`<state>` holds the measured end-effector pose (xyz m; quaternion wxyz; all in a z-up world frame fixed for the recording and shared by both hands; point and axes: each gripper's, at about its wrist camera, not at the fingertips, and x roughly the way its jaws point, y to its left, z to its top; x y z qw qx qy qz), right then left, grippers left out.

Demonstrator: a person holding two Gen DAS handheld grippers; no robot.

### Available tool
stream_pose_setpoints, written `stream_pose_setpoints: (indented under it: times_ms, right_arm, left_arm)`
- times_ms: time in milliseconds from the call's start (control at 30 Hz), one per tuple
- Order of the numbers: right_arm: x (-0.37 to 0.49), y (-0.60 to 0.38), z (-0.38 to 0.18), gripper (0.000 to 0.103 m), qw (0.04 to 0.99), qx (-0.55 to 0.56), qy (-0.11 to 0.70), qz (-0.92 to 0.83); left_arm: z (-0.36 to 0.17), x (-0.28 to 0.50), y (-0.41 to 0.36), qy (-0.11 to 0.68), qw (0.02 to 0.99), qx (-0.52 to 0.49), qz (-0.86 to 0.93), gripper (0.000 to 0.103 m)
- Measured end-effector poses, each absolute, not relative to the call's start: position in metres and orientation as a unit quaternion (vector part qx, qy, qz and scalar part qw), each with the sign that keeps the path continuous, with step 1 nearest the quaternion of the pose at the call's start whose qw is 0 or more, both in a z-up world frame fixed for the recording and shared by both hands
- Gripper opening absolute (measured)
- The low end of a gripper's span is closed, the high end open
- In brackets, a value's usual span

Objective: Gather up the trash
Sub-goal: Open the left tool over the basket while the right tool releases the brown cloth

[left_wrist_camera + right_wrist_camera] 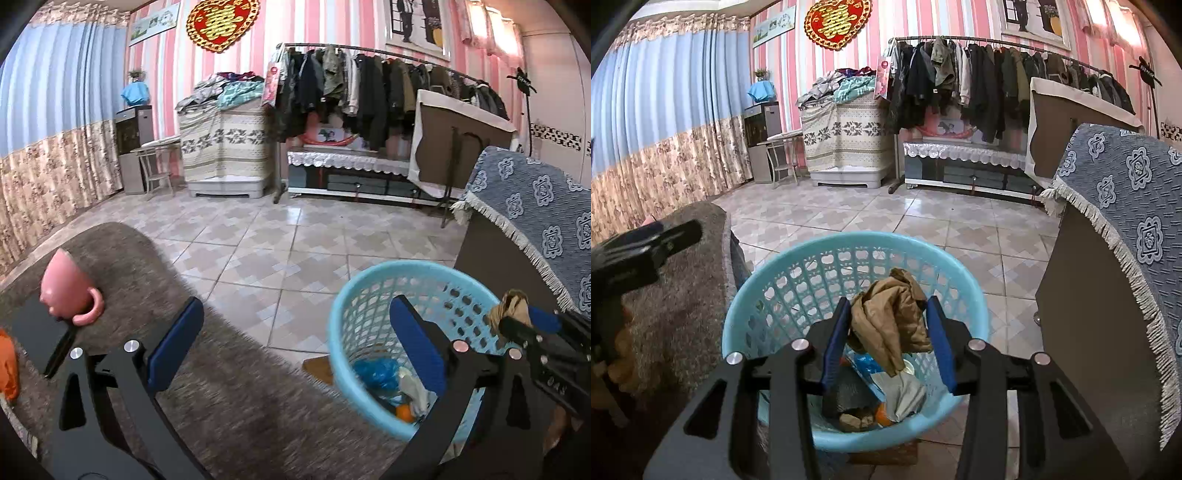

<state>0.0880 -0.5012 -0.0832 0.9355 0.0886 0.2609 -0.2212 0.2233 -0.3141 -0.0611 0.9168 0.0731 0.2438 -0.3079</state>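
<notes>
Lying on its side at the far left, a pink mug (pixel 68 291) rests on the grey-brown fuzzy cover (pixel 229 387) beside a dark flat slab (pixel 35 332), with something orange (pixel 8 365) at the very edge of the left wrist view. Next along, the left gripper (pixel 295 343) has its blue pads spread as wide as they go, with nothing between them; one pad hangs over the cover, the other over the basket. Right of the cover, on the tiled floor (pixel 280 236), stands the light blue plastic basket (pixel 768 295), holding a blue wrapper, pale crumpled scraps and an orange bit at the bottom. Directly above its opening the right gripper (pixel 888 332) is partly closed, its two blue pads pressing on a crumpled brown paper wad (pixel 890 317), which hangs over the basket. Furthest right, a cabinet draped in a blue patterned cloth (pixel 1126 206) stands near the basket
</notes>
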Motion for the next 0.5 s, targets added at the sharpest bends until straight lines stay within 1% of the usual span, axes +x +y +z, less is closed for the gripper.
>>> stream_pose_setpoints:
  times_ms: [67,100,133,200,433,500]
  right_arm:
    - [0.093,-0.498,-0.083,0.044,0.937,0.085,0.255,-0.224]
    - [0.094,-0.497,-0.082,0.049,0.937,0.083,0.253,-0.226]
    - [0.096,-0.497,-0.080,0.062,0.937,0.081,0.247,-0.232]
    - [0.096,-0.494,-0.076,0.076,0.939,0.080,0.234,-0.237]
    - [0.090,-0.480,-0.058,0.094,0.942,0.057,0.216,-0.252]
    - [0.086,-0.476,-0.056,0.096,0.942,0.056,0.216,-0.252]
  left_arm:
    - [-0.062,0.224,-0.307,0.247,0.918,0.072,-0.303,0.097]
    - [-0.062,0.225,-0.303,0.247,0.918,0.070,-0.301,0.097]
    - [-0.061,0.224,-0.298,0.247,0.920,0.068,-0.297,0.097]
    - [-0.060,0.223,-0.292,0.246,0.922,0.064,-0.292,0.097]
    - [-0.055,0.218,-0.268,0.247,0.927,0.055,-0.278,0.097]
    - [-0.053,0.214,-0.257,0.244,0.930,0.054,-0.270,0.097]
